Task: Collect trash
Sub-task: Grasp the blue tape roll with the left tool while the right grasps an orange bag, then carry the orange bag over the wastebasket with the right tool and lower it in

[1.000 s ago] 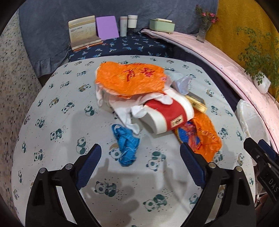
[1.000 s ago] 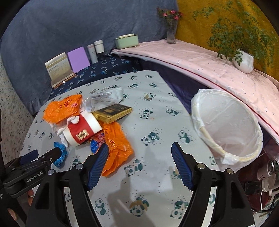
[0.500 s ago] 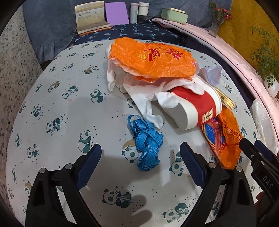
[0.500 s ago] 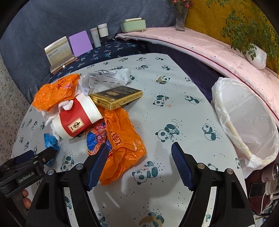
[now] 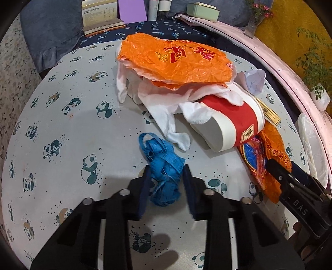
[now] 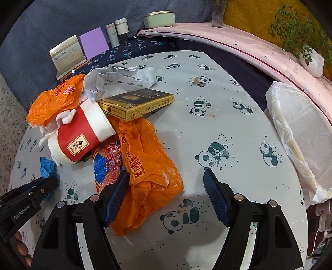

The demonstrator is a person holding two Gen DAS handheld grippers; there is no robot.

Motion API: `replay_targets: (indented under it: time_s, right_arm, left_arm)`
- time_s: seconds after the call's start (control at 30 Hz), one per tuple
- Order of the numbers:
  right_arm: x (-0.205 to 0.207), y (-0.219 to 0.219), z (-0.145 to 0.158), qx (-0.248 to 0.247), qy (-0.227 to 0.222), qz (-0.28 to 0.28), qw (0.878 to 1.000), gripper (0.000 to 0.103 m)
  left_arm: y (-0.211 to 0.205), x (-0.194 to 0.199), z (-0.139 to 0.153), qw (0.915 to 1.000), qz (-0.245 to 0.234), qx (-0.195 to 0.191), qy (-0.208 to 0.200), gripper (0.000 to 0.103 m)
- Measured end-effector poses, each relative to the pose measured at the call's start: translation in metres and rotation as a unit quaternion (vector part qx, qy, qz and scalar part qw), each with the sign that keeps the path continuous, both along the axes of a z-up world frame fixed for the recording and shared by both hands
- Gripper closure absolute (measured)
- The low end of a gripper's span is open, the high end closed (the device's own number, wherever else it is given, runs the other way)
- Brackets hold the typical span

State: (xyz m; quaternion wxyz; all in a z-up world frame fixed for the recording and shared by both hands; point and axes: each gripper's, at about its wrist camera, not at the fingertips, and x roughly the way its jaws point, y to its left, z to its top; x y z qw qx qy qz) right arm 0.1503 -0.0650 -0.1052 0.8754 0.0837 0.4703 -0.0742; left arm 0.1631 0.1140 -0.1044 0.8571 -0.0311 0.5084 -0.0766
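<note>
A pile of trash lies on the panda-print table [image 5: 62, 124]. My left gripper [image 5: 166, 176] is shut on a crumpled blue tape measure [image 5: 164, 166], which still rests on the table. Behind it lie a red and white paper cup [image 5: 234, 124] on its side, a white cloth [image 5: 166, 108] and an orange wrapper [image 5: 176, 60]. My right gripper [image 6: 166, 187] is open over the near end of an orange plastic bag [image 6: 149, 176]; its left finger touches the bag. A gold box [image 6: 137, 103] and crumpled paper [image 6: 118, 81] lie beyond.
A white-lined bin [image 6: 300, 135] stands off the table's right edge. Books [image 6: 68, 54], a purple card [image 6: 94, 42], two jars [image 6: 117, 31] and a green box [image 6: 159, 18] line the back. A pink ledge [image 6: 249, 45] carries a small plant pot [image 6: 313, 62].
My left gripper moved forward and closed its fingers around the blue tape measure. My right gripper moved forward and down over the orange bag, staying open.
</note>
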Motion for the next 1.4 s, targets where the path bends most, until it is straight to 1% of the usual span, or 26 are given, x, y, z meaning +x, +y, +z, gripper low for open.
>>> replay_targets:
  time_s: [0.03, 0.1, 0.13, 0.17, 0.2, 0.27, 0.3, 0.67, 0.93, 1.13, 1.4]
  right_arm:
    - [-0.001, 0.002, 0.001, 0.0, -0.001, 0.004, 1.0, 0.045]
    - [-0.003, 0.005, 0.002, 0.001, -0.001, 0.01, 1.0, 0.063]
    - [-0.005, 0.006, 0.003, 0.003, -0.001, 0.012, 1.0, 0.067]
    - [-0.007, 0.007, 0.004, 0.009, -0.003, 0.015, 1.0, 0.073]
    - [-0.009, 0.007, 0.006, 0.013, -0.006, 0.016, 1.0, 0.077]
    - [-0.015, 0.008, 0.012, 0.016, -0.015, 0.02, 1.0, 0.08]
    - [-0.017, 0.009, 0.015, 0.016, -0.019, 0.022, 0.999, 0.084]
    - [-0.051, 0.004, 0.061, 0.031, -0.069, 0.021, 0.997, 0.086]
    - [-0.077, -0.004, 0.094, 0.032, -0.113, 0.016, 0.993, 0.087]
    - [-0.094, -0.024, 0.112, 0.018, -0.142, -0.006, 0.99, 0.087]
    - [-0.114, -0.06, 0.122, 0.011, -0.161, -0.049, 0.986, 0.087]
  left_arm:
    - [-0.001, -0.001, 0.001, 1.0, -0.001, -0.001, -0.001, 0.077]
    - [-0.002, -0.004, 0.002, 1.0, -0.003, -0.001, -0.002, 0.078]
    - [-0.002, -0.006, 0.003, 1.0, -0.004, -0.003, -0.003, 0.078]
    - [-0.003, -0.008, 0.005, 1.0, -0.005, -0.004, -0.004, 0.079]
    - [-0.004, -0.01, 0.006, 1.0, -0.005, -0.005, -0.005, 0.079]
    - [-0.005, -0.015, 0.011, 0.9999, -0.008, -0.009, -0.008, 0.079]
    - [-0.006, -0.017, 0.013, 0.9999, -0.009, -0.011, -0.01, 0.079]
    - [-0.022, -0.047, 0.046, 0.9981, -0.037, -0.026, -0.042, 0.079]
    - [-0.044, -0.069, 0.067, 0.9954, -0.067, -0.03, -0.062, 0.079]
    - [-0.065, -0.078, 0.079, 0.9923, -0.096, -0.043, -0.066, 0.079]
    - [-0.098, -0.086, 0.092, 0.9864, -0.136, -0.055, -0.075, 0.079]
